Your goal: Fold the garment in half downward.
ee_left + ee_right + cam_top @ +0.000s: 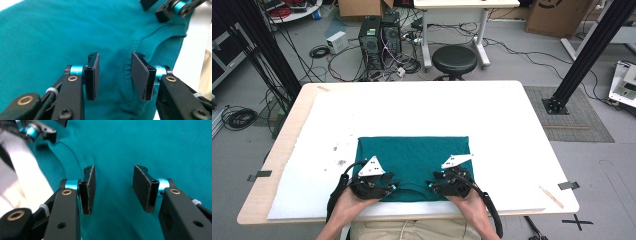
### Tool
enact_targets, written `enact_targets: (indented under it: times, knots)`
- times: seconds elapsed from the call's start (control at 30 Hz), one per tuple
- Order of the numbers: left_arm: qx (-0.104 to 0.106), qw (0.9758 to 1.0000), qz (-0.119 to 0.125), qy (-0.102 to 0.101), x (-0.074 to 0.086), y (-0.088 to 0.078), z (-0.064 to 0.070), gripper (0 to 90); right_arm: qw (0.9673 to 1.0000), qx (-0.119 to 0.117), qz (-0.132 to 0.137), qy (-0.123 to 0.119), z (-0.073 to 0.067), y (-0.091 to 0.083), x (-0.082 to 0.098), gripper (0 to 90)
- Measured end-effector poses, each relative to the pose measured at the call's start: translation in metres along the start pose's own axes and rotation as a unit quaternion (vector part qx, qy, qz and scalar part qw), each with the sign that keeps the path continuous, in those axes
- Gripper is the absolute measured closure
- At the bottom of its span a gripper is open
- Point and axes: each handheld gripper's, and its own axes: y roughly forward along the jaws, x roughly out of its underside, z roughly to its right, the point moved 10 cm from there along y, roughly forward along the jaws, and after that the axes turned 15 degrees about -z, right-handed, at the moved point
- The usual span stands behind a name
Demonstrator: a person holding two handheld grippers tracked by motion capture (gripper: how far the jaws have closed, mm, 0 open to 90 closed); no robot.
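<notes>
High view: both grippers over near edge of teal shirt [412, 160] on white pad [512, 130] | left gripper [113, 75]: jaws parted, pads off cloth, collar seam between and beyond them | right gripper [113, 192]: jaws parted, released, shirt beneath, nothing held

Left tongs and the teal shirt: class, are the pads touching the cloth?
Apart. The left gripper view shows the left tongs open, teal shirt visible between and beyond the pads, neither pressing it.
</notes>
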Motion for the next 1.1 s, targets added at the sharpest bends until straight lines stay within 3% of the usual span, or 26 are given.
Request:
enact_targets:
  times: [0.17, 0.27, 0.37, 0.47, 0.6, 0.8, 0.93, 1.1]
  knots:
    - [0.002, 1.0, -0.001, 0.0, 0.015, -0.004, 0.003, 59.2, 0.9994, 0.019, -0.01, -0.028, 0.001, -0.008, 0.016, 58.1]
    - [0.015, 0.9999, -0.001, -0.002, 0.016, -0.007, 0.004, 58.3, 0.9996, 0.013, -0.01, -0.022, 0.004, -0.011, 0.02, 57.8]
    - [0.023, 0.9991, 0.031, -0.018, 0.013, -0.02, -0.002, 53.2, 0.9999, 0.0, -0.003, -0.012, 0.006, -0.014, 0.021, 47.5]
    - [0.005, 0.997, 0.067, -0.038, 0.013, -0.043, -0.016, 49.1, 0.9997, 0.005, 0.023, 0.001, 0.011, -0.024, 0.018, 38.6]
    - [-0.036, 0.992, 0.1, -0.068, 0.021, -0.068, -0.036, 41.1, 0.9973, 0.023, 0.065, 0.025, 0.022, -0.041, 0.013, 25.6]
    - [-0.076, 0.9898, 0.088, -0.082, 0.042, -0.082, -0.051, 39.5, 0.9929, 0.047, 0.1, 0.042, 0.039, -0.055, 0.012, 21.5]
    - [-0.088, 0.9873, 0.084, -0.103, 0.054, -0.085, -0.056, 39.5, 0.9916, 0.057, 0.107, 0.046, 0.043, -0.059, 0.014, 21.5]
    - [-0.098, 0.985, 0.087, -0.112, 0.063, -0.09, -0.06, 39.5, 0.9915, 0.061, 0.107, 0.042, 0.047, -0.059, 0.015, 21.4]
